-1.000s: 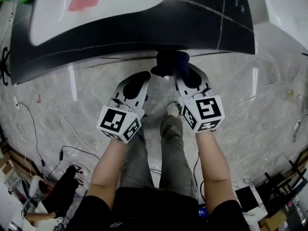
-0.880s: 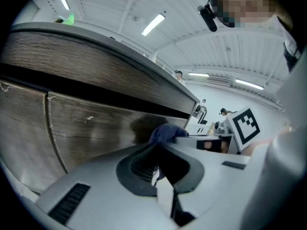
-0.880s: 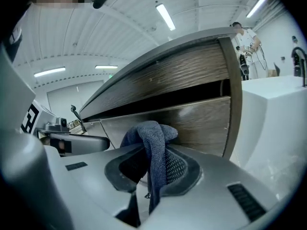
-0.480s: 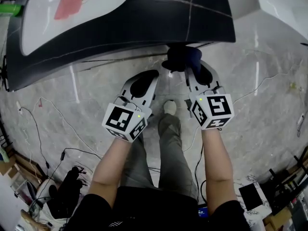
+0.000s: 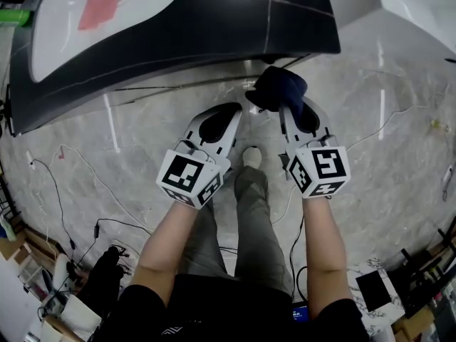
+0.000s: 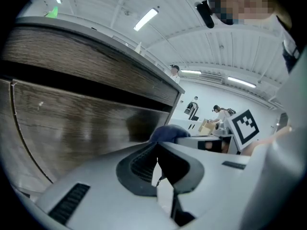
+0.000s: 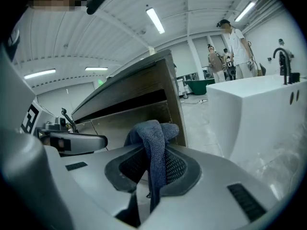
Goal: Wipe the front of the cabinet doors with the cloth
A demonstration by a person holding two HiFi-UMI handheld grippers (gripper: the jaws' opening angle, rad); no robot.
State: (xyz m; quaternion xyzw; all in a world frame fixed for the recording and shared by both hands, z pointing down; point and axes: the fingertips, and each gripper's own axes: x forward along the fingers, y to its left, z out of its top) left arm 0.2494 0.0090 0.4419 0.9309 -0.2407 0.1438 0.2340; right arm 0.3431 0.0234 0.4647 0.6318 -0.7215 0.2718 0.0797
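stands before the dark wood cabinet doors (image 5: 214, 20) on the pale marble floor (image 5: 128, 155). holds the left gripper (image 5: 229, 112) low, just beside the right gripper (image 5: 288, 109), with its jaws pressed together and nothing between them. clamps the right gripper's jaws on the dark blue cloth (image 5: 276, 85), bunched above the jaw tips near the outer corner of the right-hand door; cannot tell whether cloth and door touch
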